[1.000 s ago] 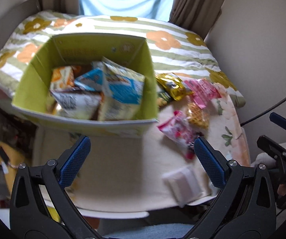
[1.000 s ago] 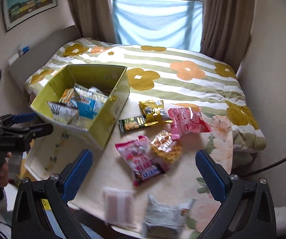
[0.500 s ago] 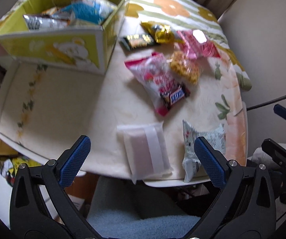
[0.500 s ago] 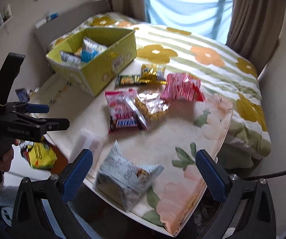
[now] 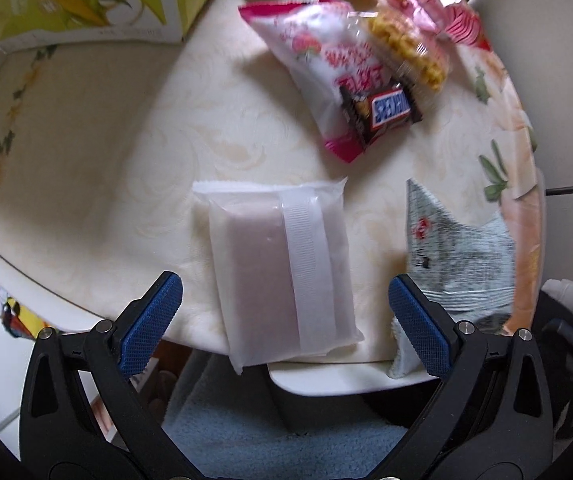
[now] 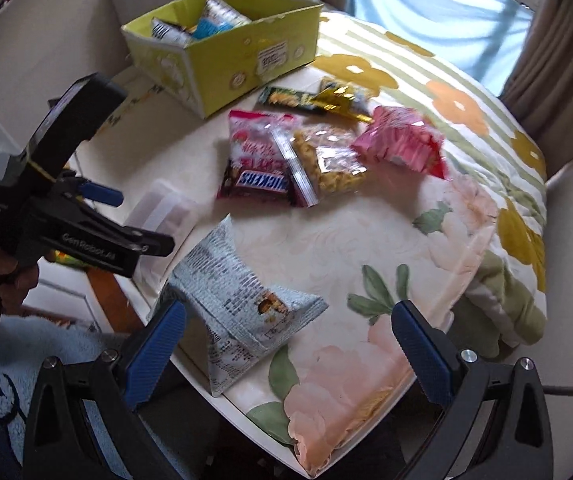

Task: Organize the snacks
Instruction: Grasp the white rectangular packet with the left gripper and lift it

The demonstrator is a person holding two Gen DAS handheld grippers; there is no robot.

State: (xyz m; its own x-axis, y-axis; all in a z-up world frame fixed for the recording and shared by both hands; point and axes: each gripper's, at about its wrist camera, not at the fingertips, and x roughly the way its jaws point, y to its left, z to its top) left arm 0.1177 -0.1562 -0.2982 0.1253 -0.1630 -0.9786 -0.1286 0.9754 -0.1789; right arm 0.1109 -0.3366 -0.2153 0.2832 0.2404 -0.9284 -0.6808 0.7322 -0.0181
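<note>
Box: the yellow box (image 6: 222,60) already held several packets.
Left: some eight snacks lay loose on the table (image 6: 326,248).
Left gripper (image 5: 282,312): fingers spread, astride the white pack (image 5: 282,272) at the table edge.
Right gripper (image 6: 286,344): spread over the grey bag (image 6: 238,304).

The left gripper (image 5: 282,312) filled the lower frame, jaws spread wide and empty. The right gripper (image 6: 286,340) likewise gaped at the bottom of its view, gripping nothing.
</note>
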